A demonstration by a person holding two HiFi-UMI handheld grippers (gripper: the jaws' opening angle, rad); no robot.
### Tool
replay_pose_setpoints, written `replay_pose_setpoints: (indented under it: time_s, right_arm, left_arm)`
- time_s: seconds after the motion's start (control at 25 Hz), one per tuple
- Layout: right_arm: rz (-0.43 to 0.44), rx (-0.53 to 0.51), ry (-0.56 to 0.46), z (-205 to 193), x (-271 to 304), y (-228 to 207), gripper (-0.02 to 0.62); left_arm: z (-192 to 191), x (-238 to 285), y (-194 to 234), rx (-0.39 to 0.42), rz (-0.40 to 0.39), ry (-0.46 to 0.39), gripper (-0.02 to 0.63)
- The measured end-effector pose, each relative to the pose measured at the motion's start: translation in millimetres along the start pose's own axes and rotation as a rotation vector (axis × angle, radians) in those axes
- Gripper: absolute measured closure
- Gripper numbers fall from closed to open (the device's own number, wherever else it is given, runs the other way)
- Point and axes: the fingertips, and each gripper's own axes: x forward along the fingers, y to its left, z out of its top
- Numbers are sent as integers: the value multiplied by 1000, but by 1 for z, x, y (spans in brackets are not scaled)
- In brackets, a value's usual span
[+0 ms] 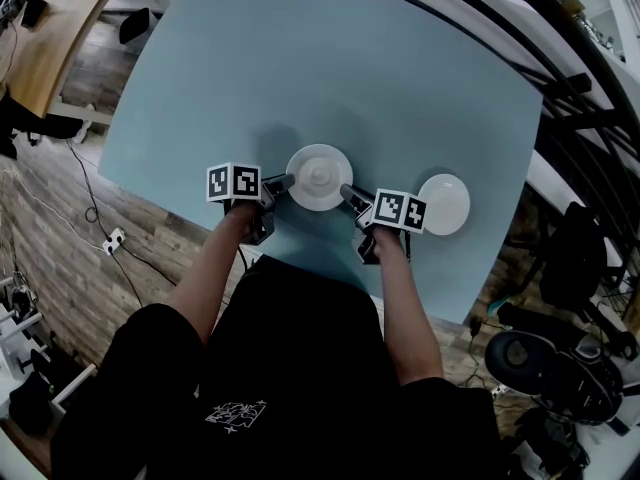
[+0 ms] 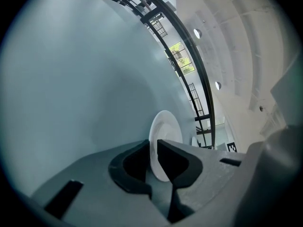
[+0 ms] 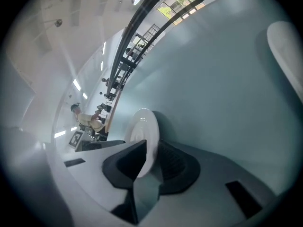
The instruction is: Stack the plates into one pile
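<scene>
A white plate (image 1: 318, 176) lies on the pale blue table (image 1: 380, 78), close to its near edge. My left gripper (image 1: 285, 181) holds the plate's left rim and my right gripper (image 1: 348, 192) holds its right rim. The left gripper view has the plate (image 2: 165, 131) edge-on, its rim pinched between the dark jaws of the left gripper (image 2: 154, 145). The right gripper view has the same plate (image 3: 144, 126) clamped in the right gripper (image 3: 152, 148). A second white plate (image 1: 443, 204) lies to the right, apart from both grippers; it also appears as the second plate (image 3: 286, 51) at the right gripper view's far right.
The table's near edge runs just under my hands, with wood floor and cables (image 1: 105, 238) to the left. Black railings (image 1: 580, 118) border the table at the right. A black office chair (image 1: 545, 358) stands at the lower right.
</scene>
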Motion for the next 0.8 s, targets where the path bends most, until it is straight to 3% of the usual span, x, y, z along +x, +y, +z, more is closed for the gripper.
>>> replay_pose_setpoints:
  time_s: [0.08, 0.32, 0.8]
  right_arm:
    - [-10, 1, -7, 0, -2, -4, 545]
    - [1, 4, -39, 5, -21, -5, 557]
    - [-77, 90, -215, 30, -125, -67, 557]
  left_arm:
    - [-2, 1, 2, 7, 10, 13, 566]
    - [-5, 6, -14, -1, -21, 22, 566]
    - [-26, 82, -116, 157, -118, 159, 572]
